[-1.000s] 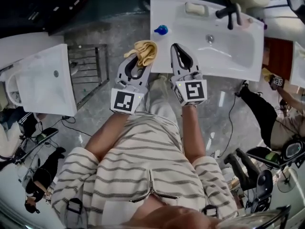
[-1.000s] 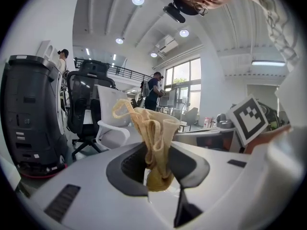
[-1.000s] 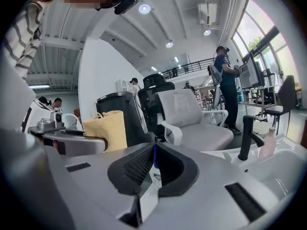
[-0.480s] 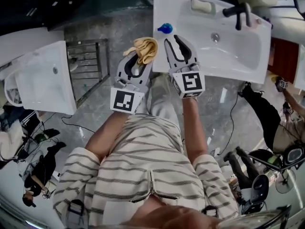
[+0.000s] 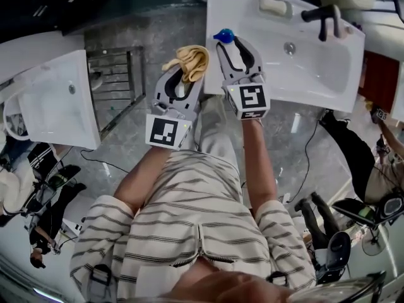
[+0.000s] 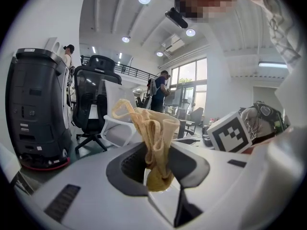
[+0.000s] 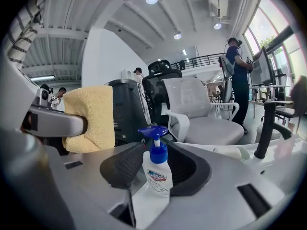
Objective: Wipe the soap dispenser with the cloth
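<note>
Left gripper (image 5: pixel 183 81): your fingers clamp the yellow cloth (image 5: pixel 191 62). Right gripper (image 5: pixel 235 44): your fingers are opening around the soap dispenser (image 7: pixel 157 175), which stands upright on the sink (image 5: pixel 315 74) rim, pads clear of it.

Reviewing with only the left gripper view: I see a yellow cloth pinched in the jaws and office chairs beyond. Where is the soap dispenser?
Observer: The soap dispenser stands upright between the jaws of the right gripper, which are opening and not pressing it.
Operator: What is it standing on?
Observer: The left rim of a white basin, beside the bowl.
Operator: Is my cloth touching it?
Observer: No. The cloth in the left gripper is apart from it, beyond the basin's left edge.
</note>
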Demonstrator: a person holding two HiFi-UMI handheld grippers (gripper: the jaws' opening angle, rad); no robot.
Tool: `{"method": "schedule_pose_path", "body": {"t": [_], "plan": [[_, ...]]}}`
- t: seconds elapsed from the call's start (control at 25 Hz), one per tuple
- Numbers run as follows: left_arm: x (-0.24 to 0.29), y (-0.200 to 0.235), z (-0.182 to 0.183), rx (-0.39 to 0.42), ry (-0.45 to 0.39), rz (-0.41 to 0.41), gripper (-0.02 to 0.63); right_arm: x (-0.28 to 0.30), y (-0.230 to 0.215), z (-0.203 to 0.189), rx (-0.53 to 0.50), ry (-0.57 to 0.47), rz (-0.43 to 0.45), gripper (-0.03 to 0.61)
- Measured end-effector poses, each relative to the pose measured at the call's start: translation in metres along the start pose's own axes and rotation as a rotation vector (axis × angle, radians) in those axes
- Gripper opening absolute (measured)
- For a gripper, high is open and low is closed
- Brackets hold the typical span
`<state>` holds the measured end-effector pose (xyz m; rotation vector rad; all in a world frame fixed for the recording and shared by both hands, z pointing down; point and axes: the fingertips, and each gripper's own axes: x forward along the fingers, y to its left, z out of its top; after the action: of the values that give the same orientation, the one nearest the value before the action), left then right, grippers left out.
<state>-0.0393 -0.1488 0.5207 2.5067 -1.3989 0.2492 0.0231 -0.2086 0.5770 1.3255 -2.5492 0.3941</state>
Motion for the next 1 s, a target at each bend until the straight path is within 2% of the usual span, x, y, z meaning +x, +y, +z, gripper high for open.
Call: {"method": "schedule_pose_path", "body": {"t": [0.24, 0.56, 0.64, 1.0], "plan": [[0.001, 0.005, -0.001, -0.006, 0.003, 0.008, 0.114, 0.011, -0.003, -0.011, -0.015, 0.023, -0.023, 0.13], [0.015, -0.009, 0.003, 0.005, 0.042, 0.01, 0.114, 0.012, -0.024, 0.001, -0.022, 0.029, -0.006, 0.132], [0.014, -0.007, 0.0, 0.001, 0.045, 0.012, 0.114, 0.016, -0.025, -0.001, -0.032, 0.034, -0.007, 0.117], [0.002, -0.006, -0.008, 0.016, 0.044, -0.003, 0.114, 0.01, -0.021, -0.005, -0.036, 0.026, -0.039, 0.123]]}}
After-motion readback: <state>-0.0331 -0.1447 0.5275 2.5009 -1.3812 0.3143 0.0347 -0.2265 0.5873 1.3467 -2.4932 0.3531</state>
